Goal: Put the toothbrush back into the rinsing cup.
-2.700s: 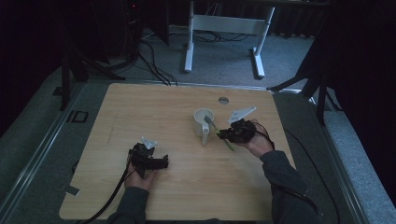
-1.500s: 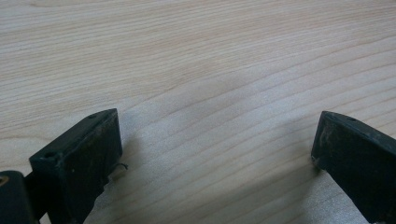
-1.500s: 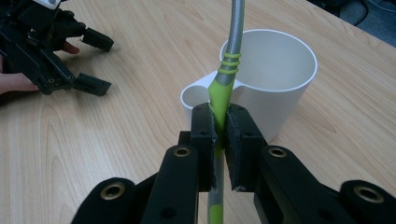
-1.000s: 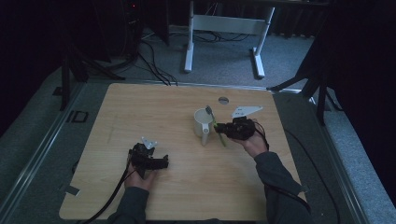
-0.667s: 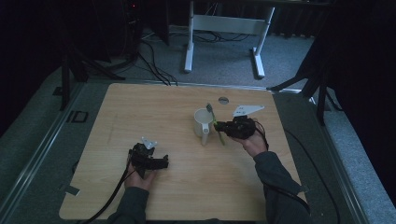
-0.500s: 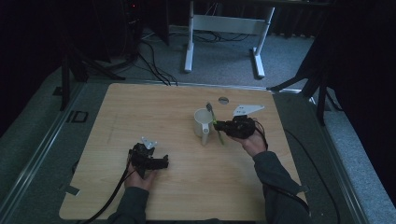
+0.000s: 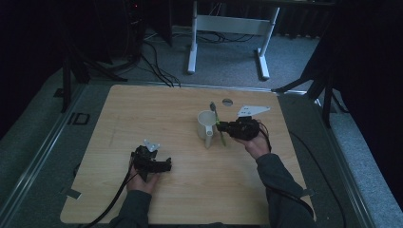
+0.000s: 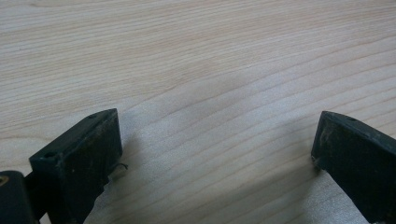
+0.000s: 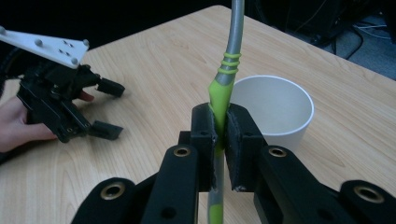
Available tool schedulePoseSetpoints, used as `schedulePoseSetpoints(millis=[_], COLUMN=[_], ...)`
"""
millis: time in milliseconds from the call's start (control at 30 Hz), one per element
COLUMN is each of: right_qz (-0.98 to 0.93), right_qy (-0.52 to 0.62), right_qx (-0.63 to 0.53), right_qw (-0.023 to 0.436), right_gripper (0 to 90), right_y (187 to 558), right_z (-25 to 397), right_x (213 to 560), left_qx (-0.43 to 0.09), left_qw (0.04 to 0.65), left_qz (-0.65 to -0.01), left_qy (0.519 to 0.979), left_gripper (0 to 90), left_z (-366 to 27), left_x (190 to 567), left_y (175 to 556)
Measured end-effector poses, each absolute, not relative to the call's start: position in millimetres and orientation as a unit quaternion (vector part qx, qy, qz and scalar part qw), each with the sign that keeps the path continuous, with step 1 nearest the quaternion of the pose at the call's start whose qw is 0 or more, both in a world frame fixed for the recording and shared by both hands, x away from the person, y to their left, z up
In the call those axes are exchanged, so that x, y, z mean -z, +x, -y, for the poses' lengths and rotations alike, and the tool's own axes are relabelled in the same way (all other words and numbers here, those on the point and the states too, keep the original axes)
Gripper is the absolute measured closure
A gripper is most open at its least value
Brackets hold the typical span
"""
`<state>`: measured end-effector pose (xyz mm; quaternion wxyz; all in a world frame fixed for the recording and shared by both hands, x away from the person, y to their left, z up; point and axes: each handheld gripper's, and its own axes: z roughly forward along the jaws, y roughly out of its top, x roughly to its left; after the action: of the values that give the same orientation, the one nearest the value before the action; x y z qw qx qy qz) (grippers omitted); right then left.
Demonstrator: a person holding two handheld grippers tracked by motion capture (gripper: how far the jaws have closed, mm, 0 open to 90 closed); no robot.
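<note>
A white mug stands right of the table's middle. Just to its right my right gripper is shut on a utensil with a green handle and a grey metal shaft. In the right gripper view the jaws pinch the green handle of the utensil, whose shaft rises past the rim of the mug. My left gripper rests low on the table near the front, open. In the left gripper view its fingers stand wide apart over bare wood. The left gripper also appears at the left of the right gripper view.
A small round grommet hole lies behind the mug near the far edge of the wooden table. Cables and the white legs of a desk are on the floor beyond. Tape marks the front left corner.
My right gripper has shifted slightly left toward the mug and tipped the utensil more upright, its grey end now above the mug's rim. The left gripper has stayed put.
</note>
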<state>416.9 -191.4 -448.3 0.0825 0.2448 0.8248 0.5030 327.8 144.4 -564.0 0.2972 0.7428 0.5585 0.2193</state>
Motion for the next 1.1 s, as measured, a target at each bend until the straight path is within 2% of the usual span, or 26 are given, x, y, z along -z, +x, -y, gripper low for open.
schedulePoseSetpoints(millis=[1100], right_qz=[-0.805], right_qy=[0.254], right_qx=[-0.529], right_qw=[0.086], right_gripper=[82.2], right_y=[417.5], right_z=[191.1], right_x=[439.4], left_qx=[-0.22], left_qw=[0.298], left_qz=[-0.559], left_qy=[0.742], left_gripper=[2.0], left_z=[-144.2], left_x=[564.2], left_y=[327.9])
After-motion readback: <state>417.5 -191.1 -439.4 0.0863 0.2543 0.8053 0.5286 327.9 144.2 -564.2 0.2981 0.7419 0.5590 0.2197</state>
